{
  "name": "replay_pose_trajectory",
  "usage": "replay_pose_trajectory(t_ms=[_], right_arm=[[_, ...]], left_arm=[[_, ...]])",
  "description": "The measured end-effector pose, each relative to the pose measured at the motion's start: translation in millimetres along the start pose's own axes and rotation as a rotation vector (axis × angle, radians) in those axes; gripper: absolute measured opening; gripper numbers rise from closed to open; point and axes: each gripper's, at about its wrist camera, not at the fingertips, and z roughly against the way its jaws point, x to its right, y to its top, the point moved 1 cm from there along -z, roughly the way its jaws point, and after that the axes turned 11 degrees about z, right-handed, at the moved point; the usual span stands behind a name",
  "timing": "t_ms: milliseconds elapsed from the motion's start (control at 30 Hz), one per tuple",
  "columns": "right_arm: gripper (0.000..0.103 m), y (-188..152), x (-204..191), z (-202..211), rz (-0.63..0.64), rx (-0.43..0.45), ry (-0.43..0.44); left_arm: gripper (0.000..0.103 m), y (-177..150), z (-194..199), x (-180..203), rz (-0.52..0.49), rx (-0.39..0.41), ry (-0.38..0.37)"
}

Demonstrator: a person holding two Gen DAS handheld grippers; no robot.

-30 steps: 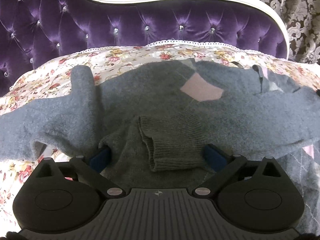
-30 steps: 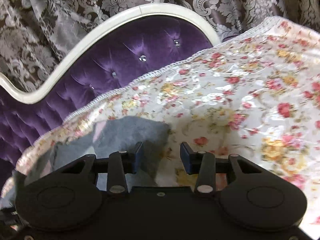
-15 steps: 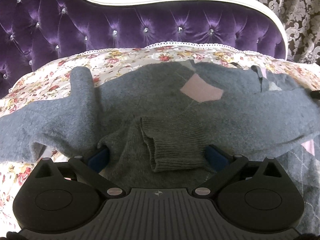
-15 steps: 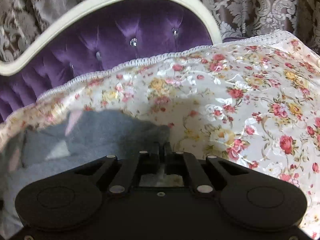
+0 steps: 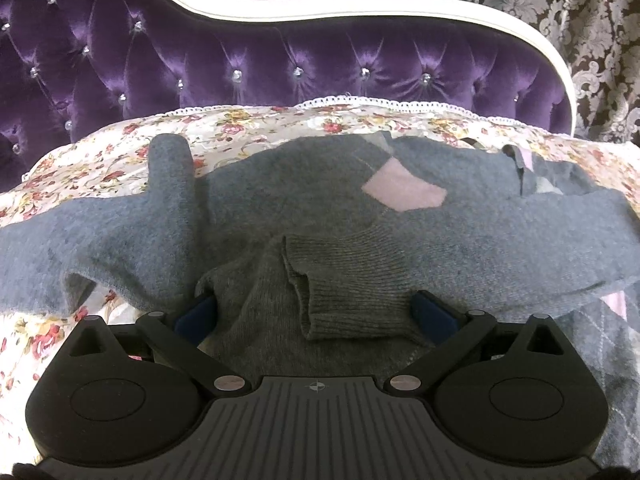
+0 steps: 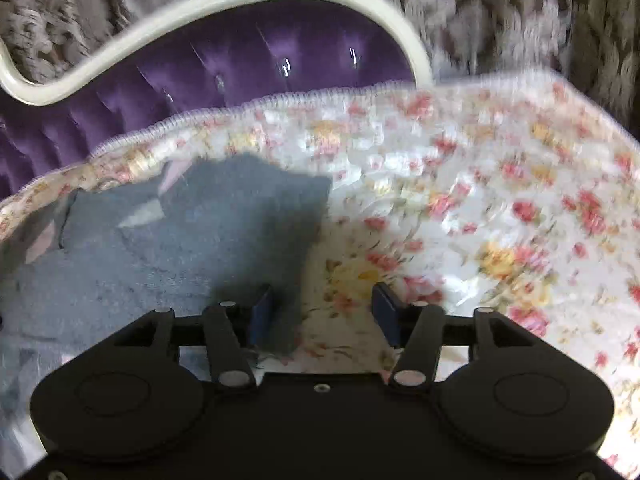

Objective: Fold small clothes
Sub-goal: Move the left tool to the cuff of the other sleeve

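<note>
Crowding claws: sweater (image 5: 280,216), purple headboard (image 5: 280,68).

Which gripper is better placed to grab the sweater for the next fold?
Probably the left. The left gripper is open with the sweater's ribbed cuff lying between its fingers. The right gripper is also open, but sits at the sweater's edge, mostly over the floral bedspread.

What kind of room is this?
Probably a bedroom: a tufted purple velvet headboard, a floral bedspread with a grey knitted sweater lying on it, and patterned damask curtains behind.
</note>
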Motion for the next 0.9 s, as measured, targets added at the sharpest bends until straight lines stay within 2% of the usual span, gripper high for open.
replay_pose_trajectory(t_ms=[33,100,200,267,300,333,433,600,767,900], right_arm=[[0.063,0.6,1.9,3.1,-0.002,-0.013,-0.037],[0.063,3.8,5.2,15.6,-0.045,0.008,-0.051],[0.065,9.3,-8.0,41.9,-0.054,0.069,0.003],[0.076,11.1,-29.6,59.2,-0.022,0.104,0.054],[0.082,10.8,-40.2,66.0,-0.013,0.118,0.093],[0.083,10.1,-50.1,70.0,-0.008,0.125,0.136],[0.083,6.6,-82.5,78.2,-0.003,0.129,0.254],[0.085,-1.4,-129.6,84.7,0.011,0.117,0.423],[0.086,-5.1,-164.5,89.0,0.046,0.103,0.514],[0.086,-5.2,-181.4,90.8,0.064,0.094,0.544]], left_arm=[[0.103,1.7,0.8,-1.4,-0.002,-0.011,-0.011],[0.101,5.3,5.8,-9.5,0.029,-0.03,-0.044],[0.097,5.5,22.3,-33.8,0.147,-0.018,-0.095],[0.097,5.6,33.4,-53.2,0.195,-0.009,-0.123],[0.097,5.9,40.1,-64.6,0.217,0.003,-0.112],[0.097,6.0,46.4,-76.1,0.234,0.021,-0.099],[0.097,8.2,62.2,-115.5,0.276,0.065,-0.052],[0.097,17.1,73.2,-191.6,0.394,0.088,0.041],[0.097,20.9,71.5,-256.9,0.538,0.097,0.109],[0.097,21.3,64.8,-293.7,0.621,0.118,0.104]])
